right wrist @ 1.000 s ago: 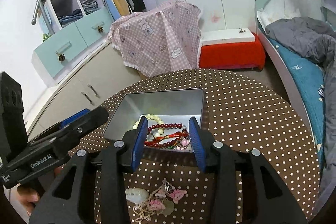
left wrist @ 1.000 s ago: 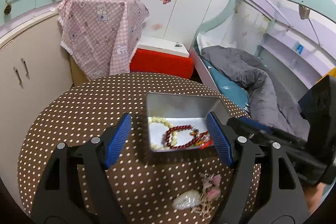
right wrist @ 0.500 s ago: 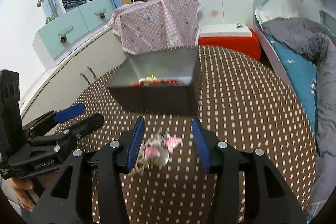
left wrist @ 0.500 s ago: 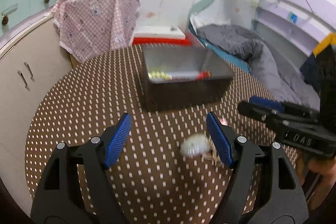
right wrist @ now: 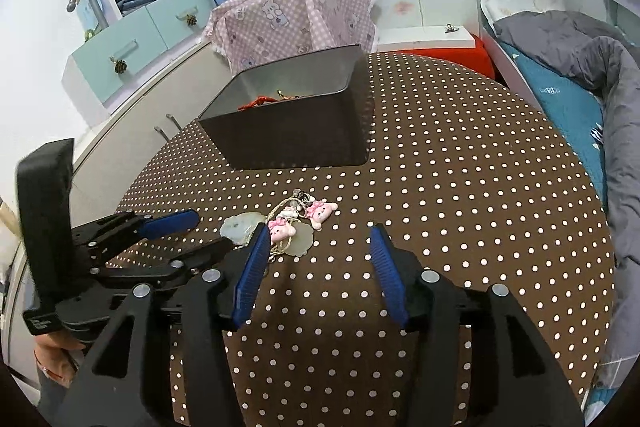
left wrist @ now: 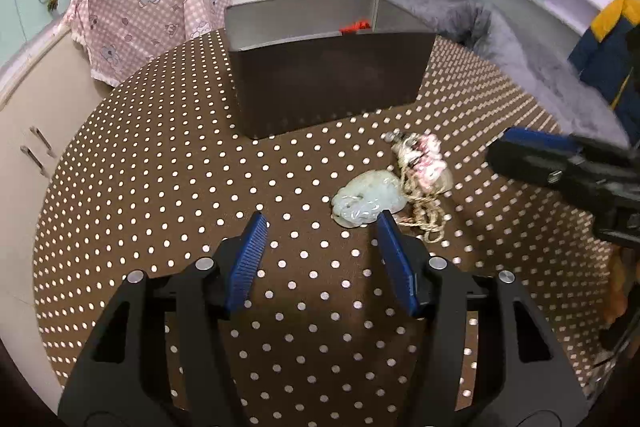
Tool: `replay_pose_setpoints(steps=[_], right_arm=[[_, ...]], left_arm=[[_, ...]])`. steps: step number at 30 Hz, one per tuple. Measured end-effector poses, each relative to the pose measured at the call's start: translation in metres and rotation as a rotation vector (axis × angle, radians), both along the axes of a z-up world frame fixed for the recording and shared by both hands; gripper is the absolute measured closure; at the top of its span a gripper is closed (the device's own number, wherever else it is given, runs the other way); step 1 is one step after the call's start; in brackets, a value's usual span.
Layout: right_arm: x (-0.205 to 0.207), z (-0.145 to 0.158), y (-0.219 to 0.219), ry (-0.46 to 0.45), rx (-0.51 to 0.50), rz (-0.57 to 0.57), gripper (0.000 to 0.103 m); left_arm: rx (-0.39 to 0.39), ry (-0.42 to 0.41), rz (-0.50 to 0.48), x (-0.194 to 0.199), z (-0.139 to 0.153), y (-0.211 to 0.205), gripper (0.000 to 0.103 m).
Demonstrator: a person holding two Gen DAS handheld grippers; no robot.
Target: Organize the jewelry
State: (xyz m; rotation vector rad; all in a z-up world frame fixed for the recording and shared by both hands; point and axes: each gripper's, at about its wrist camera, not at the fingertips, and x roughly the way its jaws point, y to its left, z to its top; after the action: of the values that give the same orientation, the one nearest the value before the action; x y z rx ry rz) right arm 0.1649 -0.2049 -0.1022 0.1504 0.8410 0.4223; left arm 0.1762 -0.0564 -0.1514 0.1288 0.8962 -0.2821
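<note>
Hovering low: L gripper (left wrist: 320, 223), R gripper (right wrist: 316, 233), both agape.

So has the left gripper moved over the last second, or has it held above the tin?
Yes. The left gripper has dropped and pulled back from the metal tin, and is now low beside the pale jade pendant on the dotted tablecloth.
</note>
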Motion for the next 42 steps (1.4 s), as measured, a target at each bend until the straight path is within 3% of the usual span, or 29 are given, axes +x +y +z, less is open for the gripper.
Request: replay_pose_setpoints(steps=[6, 10, 12, 16, 26, 29, 34, 38, 42], right_arm=[[0.002, -0.002, -0.006, 0.004, 0.011, 0.0, 0.052], [0.001, -0.005, -0.007, 0.013, 0.015, -0.003, 0.052], [0.001, -0.007, -0.01, 0.017, 0.017, -0.005, 0.052], [0.001, -0.008, -0.009, 0.018, 0.006, -0.003, 0.052], [0.002, -0.009, 0.02, -0.01, -0.114, 0.058, 0.052], [0.004, -0.009, 0.034, -0.028, -0.163, 0.088, 0.06], [0.01, -0.012, 0.056, -0.054, -0.263, 0.146, 0.065], [0.014, -0.017, 0.066, -0.056, -0.328, 0.177, 0.084], [0.012, -0.017, 0.068, -0.075, -0.356, 0.18, 0.086]], left_arm=[[0.027, -0.011, -0.045, 0.006, 0.004, -0.012, 0.047], [0.01, -0.012, -0.073, 0.013, 0.006, -0.017, 0.069], [0.02, -0.018, -0.082, 0.012, 0.005, -0.02, 0.073], [0.019, -0.056, -0.038, 0.011, 0.01, -0.015, 0.074], [-0.092, -0.061, 0.066, -0.006, 0.023, 0.026, 0.077], [-0.112, -0.067, 0.083, -0.01, 0.026, 0.032, 0.078], [-0.126, -0.083, 0.084, -0.01, 0.033, 0.038, 0.08], [-0.139, -0.087, 0.085, -0.01, 0.035, 0.043, 0.08], [-0.173, -0.056, 0.085, -0.008, 0.03, 0.05, 0.08]])
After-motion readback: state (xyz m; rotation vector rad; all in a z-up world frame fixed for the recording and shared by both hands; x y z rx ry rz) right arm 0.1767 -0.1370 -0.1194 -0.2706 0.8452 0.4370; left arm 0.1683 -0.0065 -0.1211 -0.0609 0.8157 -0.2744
